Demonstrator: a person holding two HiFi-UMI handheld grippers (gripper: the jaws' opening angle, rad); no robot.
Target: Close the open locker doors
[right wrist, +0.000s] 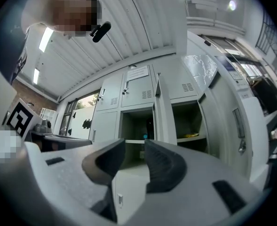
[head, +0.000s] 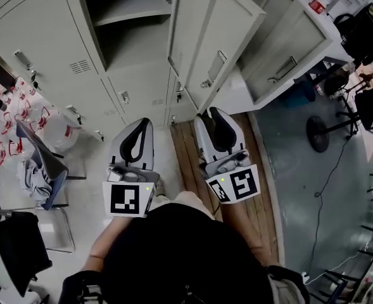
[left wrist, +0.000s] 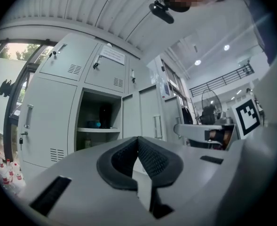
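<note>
A bank of grey lockers (head: 59, 62) stands in front of me. One compartment (head: 132, 24) is open, and its door (head: 214, 43) swings out toward me. Further right a second door (head: 287, 52) hangs wide open. In the right gripper view both open compartments (right wrist: 138, 133) (right wrist: 190, 128) show, with a door (right wrist: 164, 112) edge-on between them. My left gripper (head: 144, 123) (left wrist: 137, 139) is shut and empty, held short of the lockers. My right gripper (head: 211, 113) (right wrist: 134, 145) is open with nothing between its jaws, just below the first open door.
A folding chair (head: 44, 166) and plastic bags with red print (head: 21, 116) crowd the left. A wooden strip (head: 186, 151) lies on the floor under the grippers. An office chair base (head: 319, 132) and a cable (head: 328, 176) lie at the right.
</note>
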